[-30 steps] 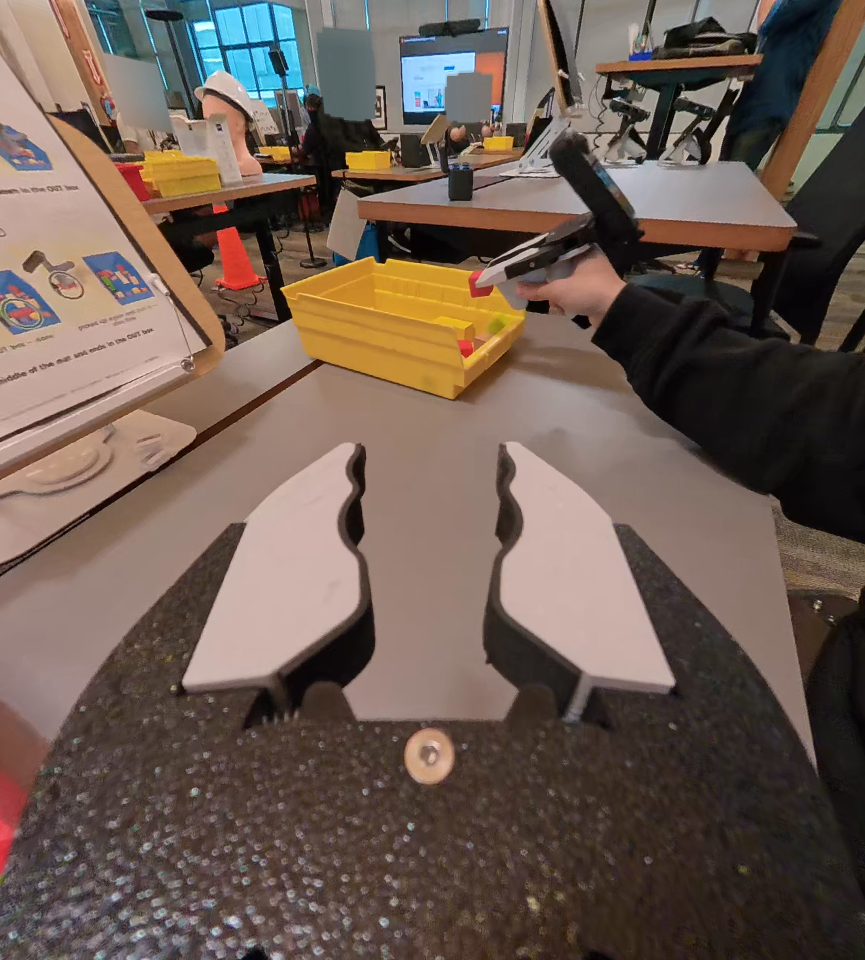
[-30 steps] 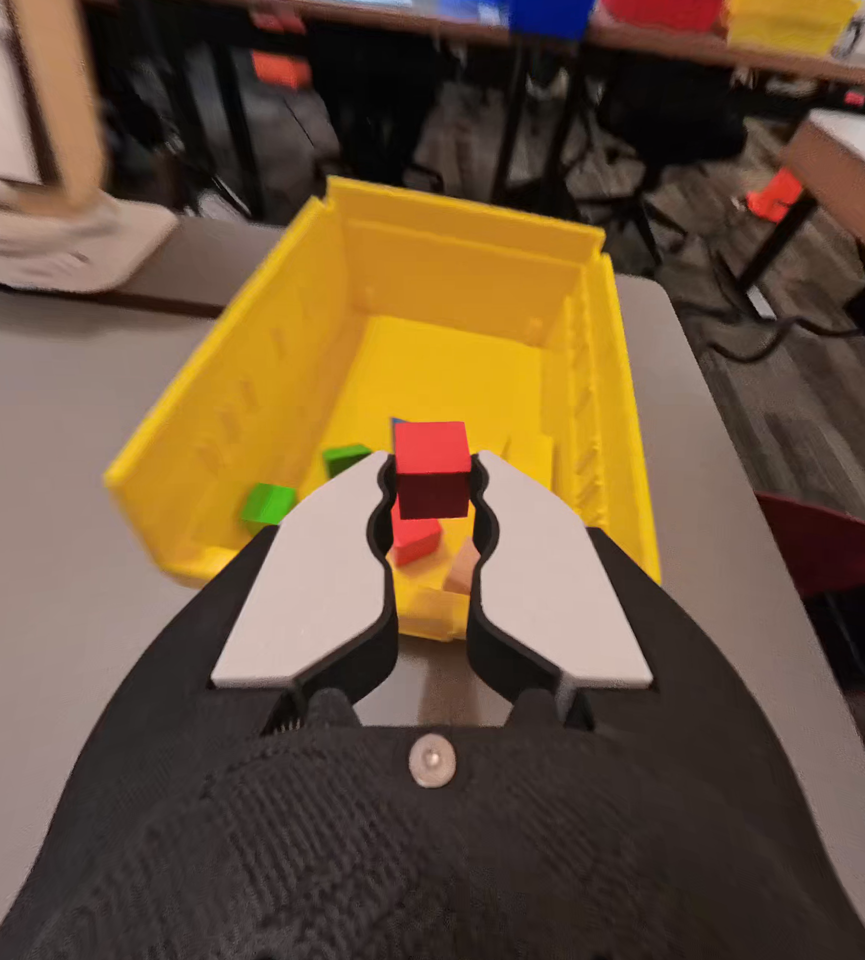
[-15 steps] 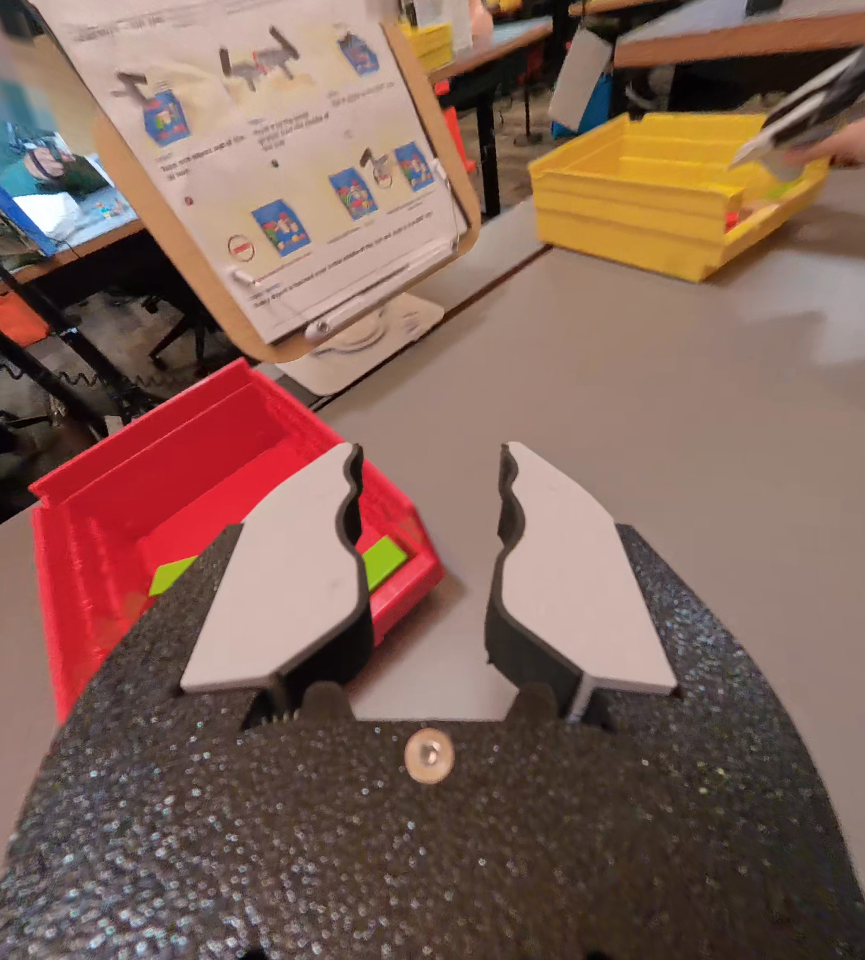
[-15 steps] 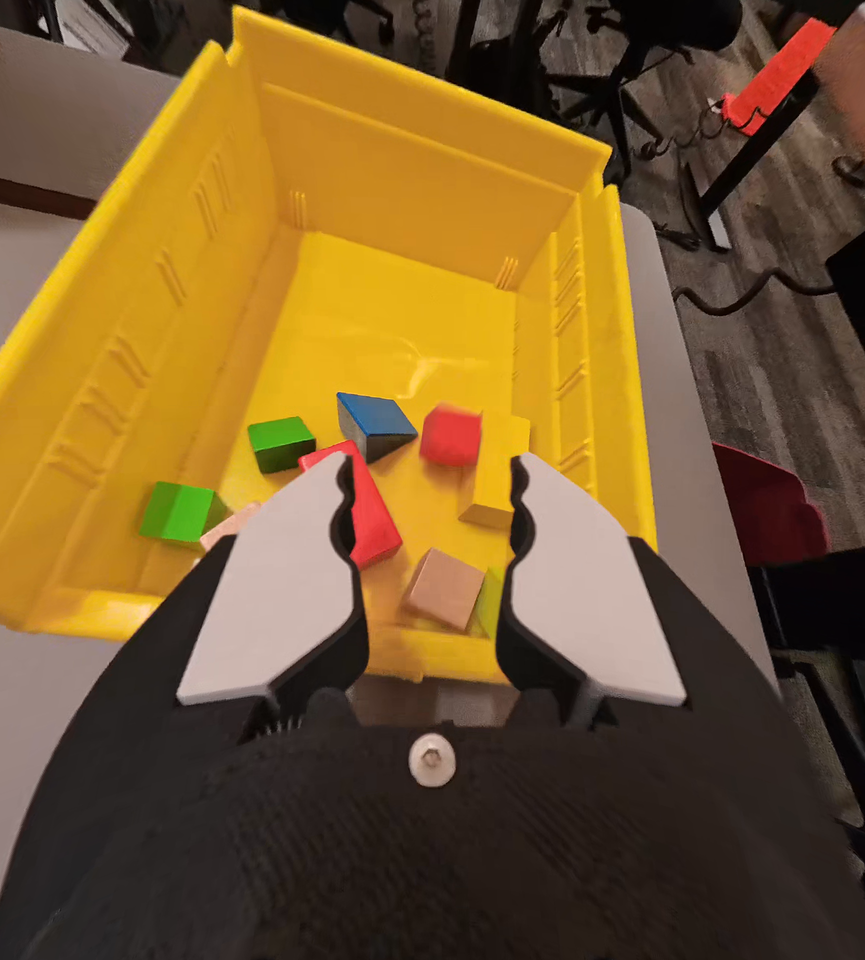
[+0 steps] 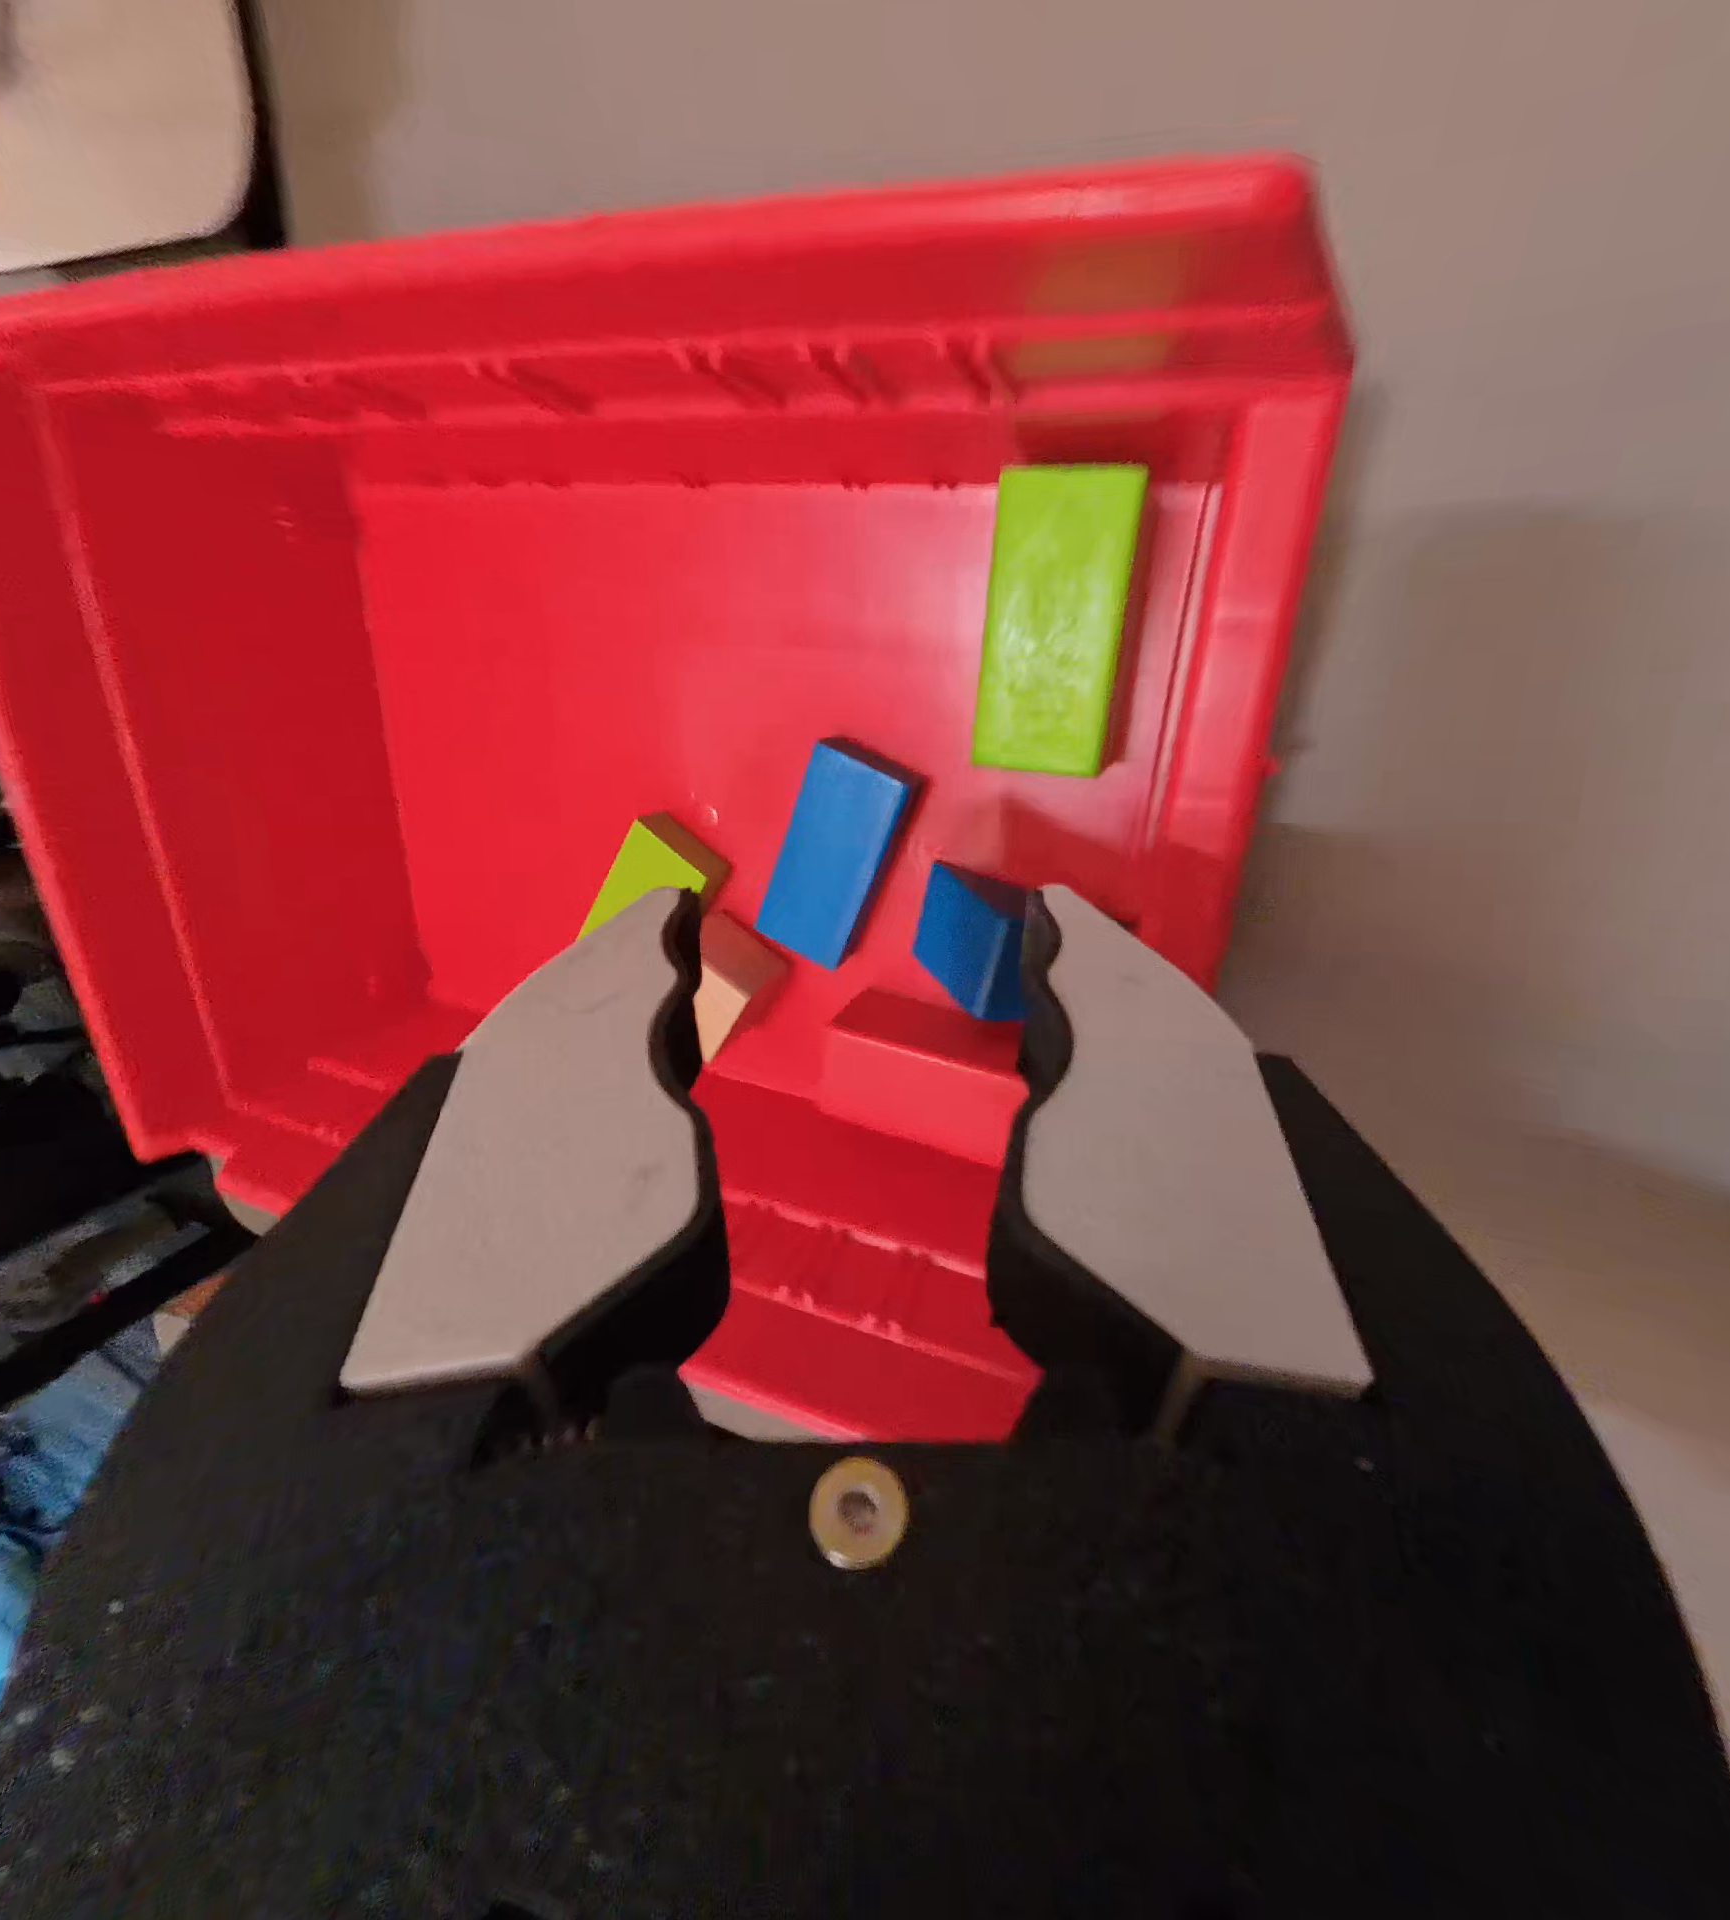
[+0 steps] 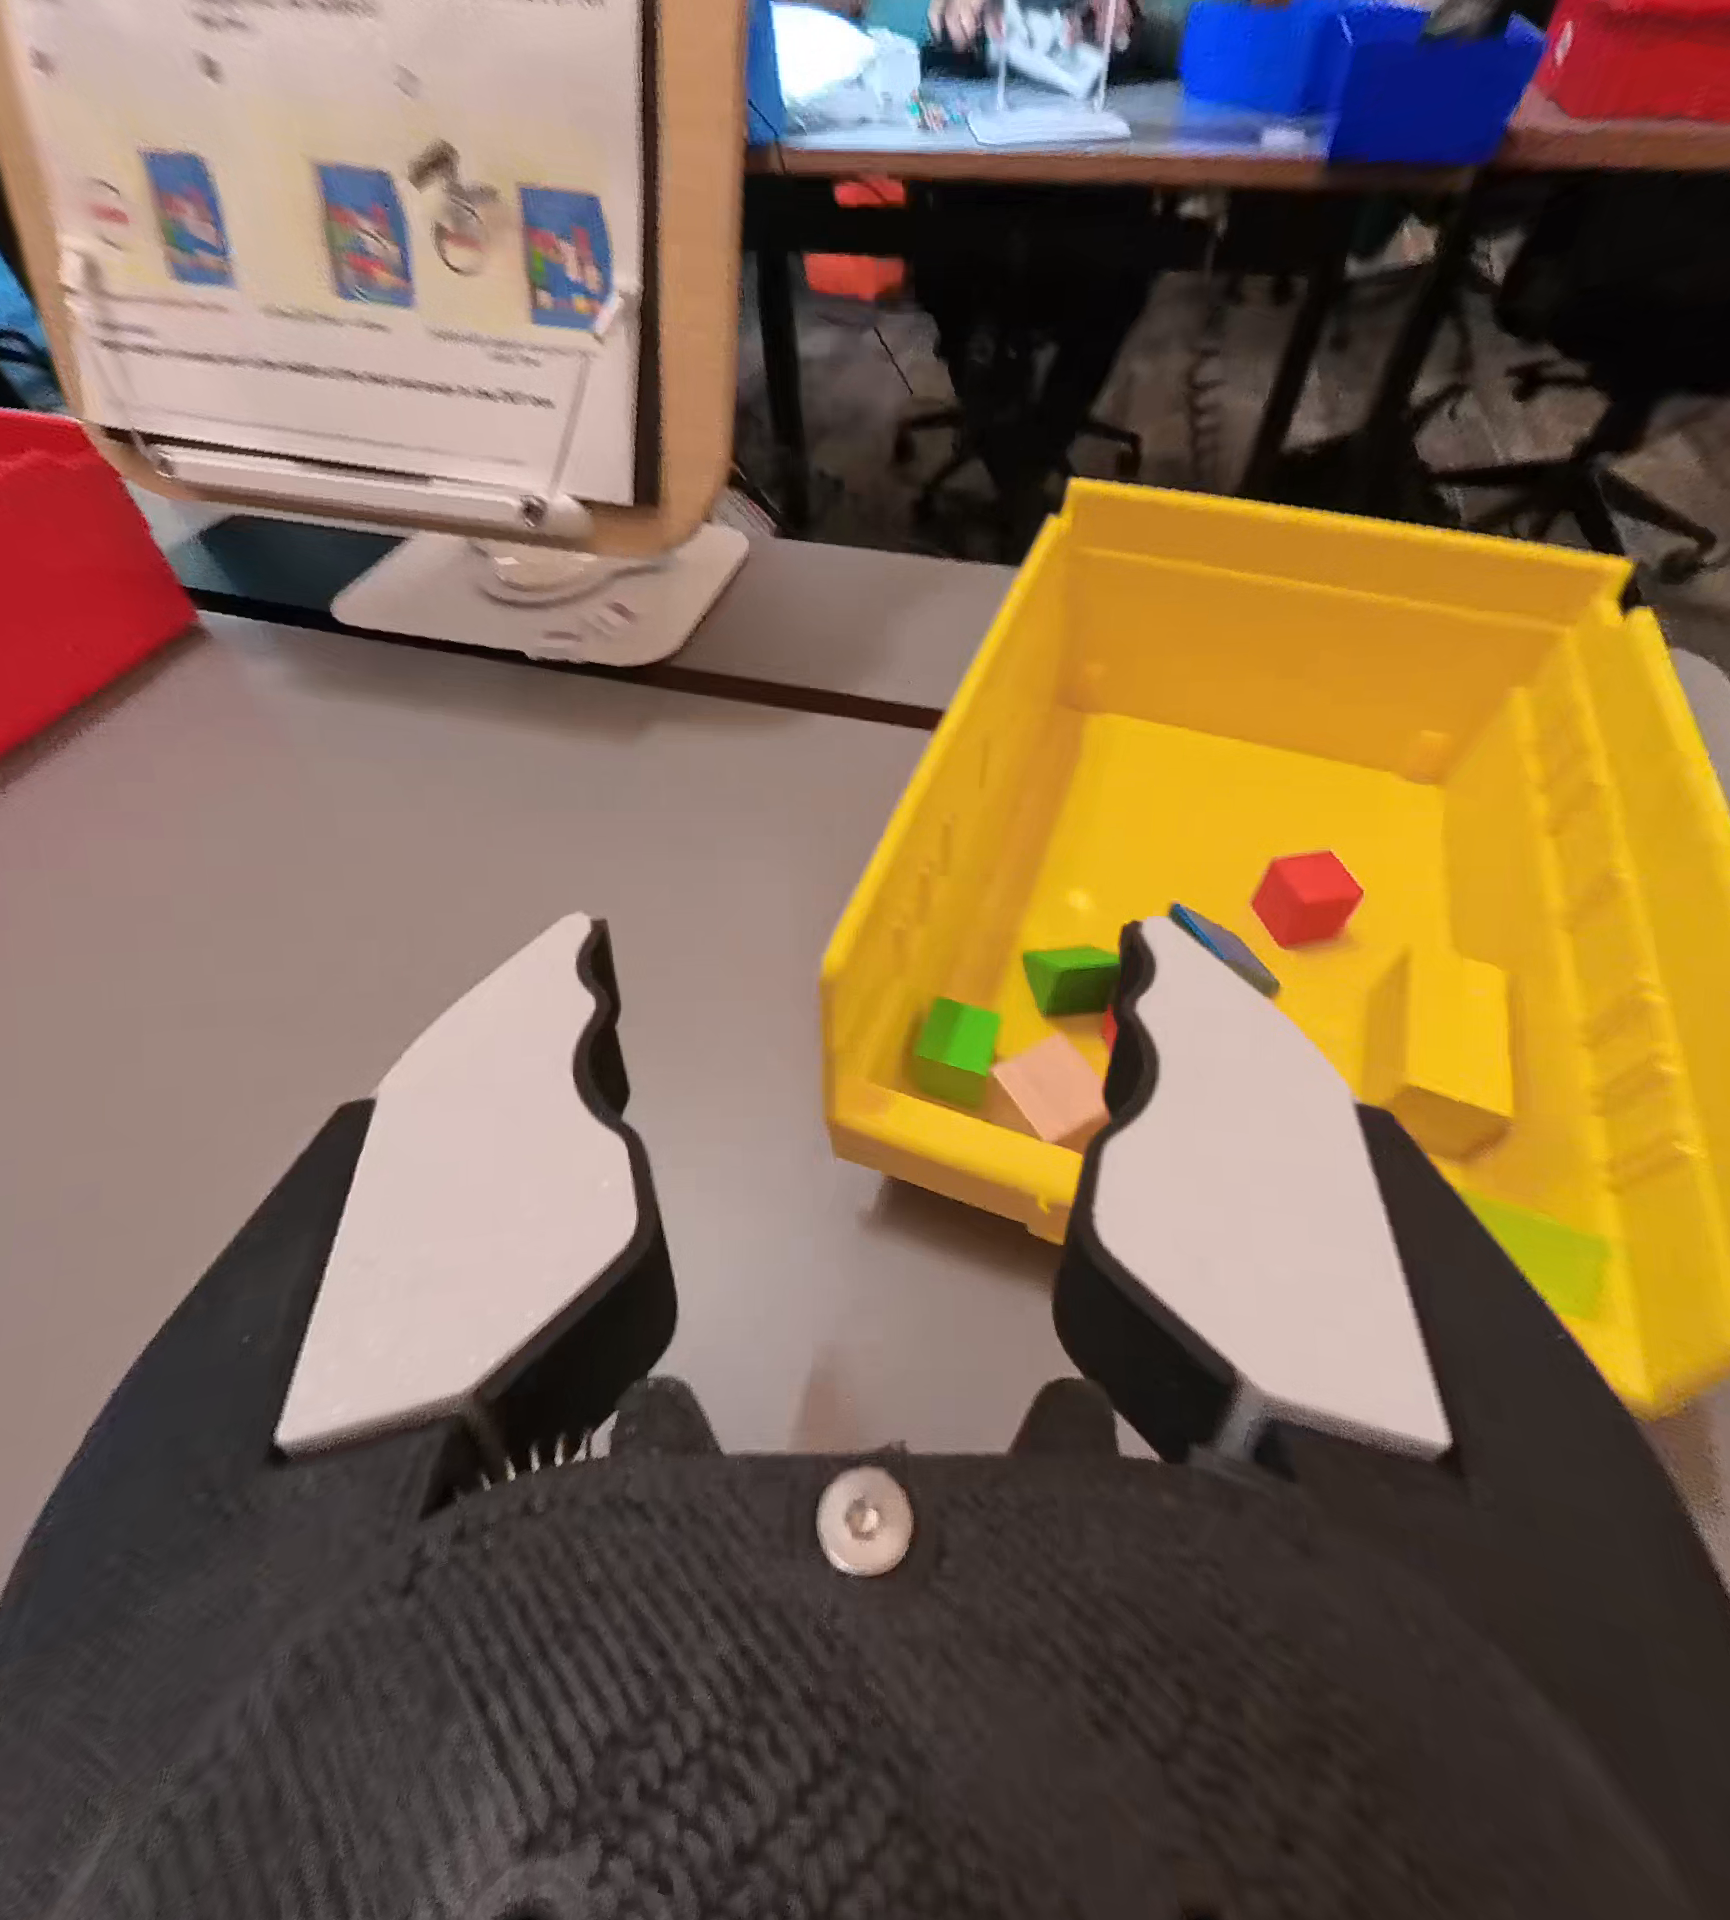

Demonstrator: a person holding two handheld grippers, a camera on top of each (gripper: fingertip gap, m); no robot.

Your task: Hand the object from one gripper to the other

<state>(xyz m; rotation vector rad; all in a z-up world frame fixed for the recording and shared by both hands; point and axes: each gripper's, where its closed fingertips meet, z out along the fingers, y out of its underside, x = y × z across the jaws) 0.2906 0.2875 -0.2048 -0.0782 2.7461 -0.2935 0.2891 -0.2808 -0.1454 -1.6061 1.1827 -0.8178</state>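
Note:
My left gripper (image 5: pixel 856 914) is open and holds nothing; it hovers over the red bin (image 5: pixel 165 727), looking down into it. In the bin lie a long lime green block (image 5: pixel 1058 618), a long blue block (image 5: pixel 833 852), a blue wedge (image 5: pixel 970 956), a smaller lime block (image 5: pixel 637 878), a tan block (image 5: pixel 731 987) and a red block (image 5: pixel 918 1049). My right gripper (image 6: pixel 863 940) is wide open and empty over the grey table (image 6: pixel 373 883), left of the yellow bin (image 6: pixel 1308 582). A red cube (image 6: pixel 1306 899) lies in the yellow bin.
The yellow bin also holds two green blocks (image 6: pixel 1069 979) (image 6: pixel 954 1049), a tan block (image 6: pixel 1048 1086), a blue block (image 6: pixel 1225 948) and a yellow block (image 6: pixel 1453 1049). An instruction board on a white stand (image 6: pixel 373 260) stands at the back. The red bin's corner (image 6: pixel 9 582) shows at left. Across from one pair of fingers to the other is roughly 60 centimetres.
My right gripper opened and let the red cube drop into the yellow bin, then drew back to the left. My left gripper swung left to the red bin and opened a little wider.

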